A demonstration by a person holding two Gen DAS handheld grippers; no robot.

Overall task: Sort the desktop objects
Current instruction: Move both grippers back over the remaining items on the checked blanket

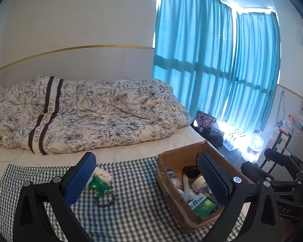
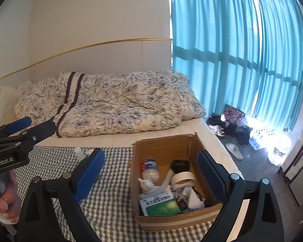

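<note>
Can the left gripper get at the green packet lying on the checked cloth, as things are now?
Probably yes. The left gripper is open and empty, and the green packet lies in the open on the checked cloth, outside the cardboard box, with nothing over it.

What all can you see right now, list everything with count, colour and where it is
cardboard box: one, brown, open, on the checked cloth at right
checked cloth: one, grey-white, over the bed's near end
plastic bottle: one, clear, in the box
tape roll: one, white, in the box
green-white carton: one, box's near corner
green-white packet: one, on the cloth, left of the box
duvet: one, floral, on the bed
curtains: turquoise, at the window
slipper: one, white, floor
left gripper: open, empty
right gripper: open, empty
hand: one, gripping the left gripper's handle
</note>
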